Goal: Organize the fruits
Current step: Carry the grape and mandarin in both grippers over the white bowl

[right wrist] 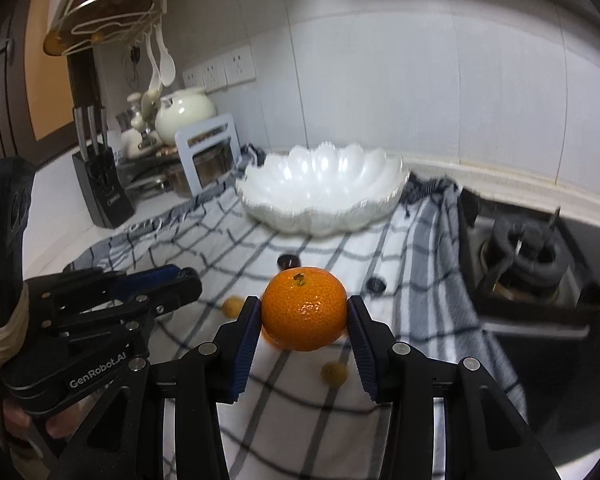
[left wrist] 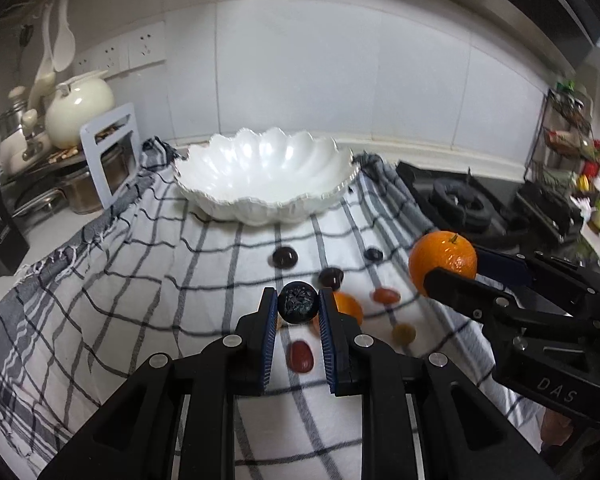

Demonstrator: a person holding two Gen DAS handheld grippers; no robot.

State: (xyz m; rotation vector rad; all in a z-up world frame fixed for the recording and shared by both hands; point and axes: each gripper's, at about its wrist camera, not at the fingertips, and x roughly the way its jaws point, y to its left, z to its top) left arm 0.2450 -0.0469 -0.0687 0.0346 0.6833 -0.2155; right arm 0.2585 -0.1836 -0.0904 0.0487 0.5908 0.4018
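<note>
My left gripper [left wrist: 298, 304] is shut on a dark blueberry [left wrist: 298, 303] and holds it above the checked cloth [left wrist: 140, 280]. My right gripper [right wrist: 304, 312] is shut on an orange mandarin [right wrist: 304, 308], also lifted; it shows at the right of the left wrist view [left wrist: 443, 263]. The white scalloped bowl [left wrist: 260, 200] stands empty at the back of the cloth, and shows in the right wrist view [right wrist: 320, 220]. A second mandarin [left wrist: 348, 306], red fruits [left wrist: 300, 356] [left wrist: 386, 295], dark fruits [left wrist: 285, 257] [left wrist: 331, 277] [left wrist: 373, 254] and a yellowish one [left wrist: 404, 334] lie on the cloth.
A gas hob [left wrist: 460, 200] borders the cloth on the right. A knife block [right wrist: 102, 184], pots, a cream teapot [left wrist: 80, 108] and a grey stand [left wrist: 112, 152] crowd the left. A spice rack [left wrist: 572, 140] stands far right. The tiled wall is behind the bowl.
</note>
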